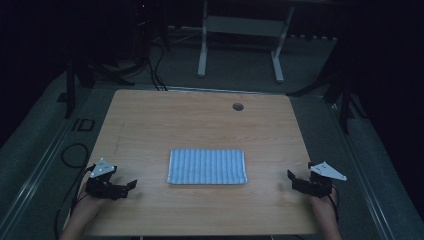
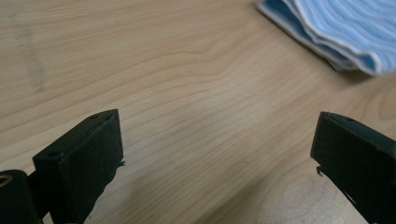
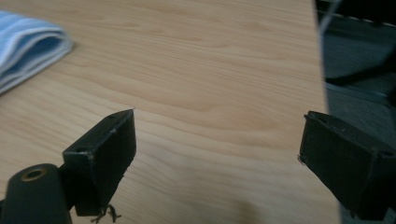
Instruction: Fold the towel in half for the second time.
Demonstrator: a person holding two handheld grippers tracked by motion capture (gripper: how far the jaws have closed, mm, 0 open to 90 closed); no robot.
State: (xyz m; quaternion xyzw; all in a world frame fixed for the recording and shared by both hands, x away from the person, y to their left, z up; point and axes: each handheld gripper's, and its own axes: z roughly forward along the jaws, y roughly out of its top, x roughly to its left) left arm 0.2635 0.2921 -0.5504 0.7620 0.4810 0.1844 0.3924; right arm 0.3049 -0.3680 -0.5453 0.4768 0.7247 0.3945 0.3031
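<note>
Wooden table (image 1: 150, 125), bare, 1 round hole (image 1: 238, 106) near far edge. Folded blue striped cloth (image 1: 207, 166) lies flat at centre-front, no readable label. Left gripper (image 1: 131, 185) and right gripper (image 1: 290, 175) flank it, well apart, jaws wide, holding nothing.

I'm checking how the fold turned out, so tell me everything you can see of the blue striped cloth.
The cloth is light blue with fine pale stripes and a whitish hem, soft fabric by its look. It lies folded into a flat, neat rectangle, long side across the table, near the middle toward the person's side. In the left gripper view its stacked layers show at one corner. Nothing but the tabletop touches it; both grippers sit apart from it.
</note>
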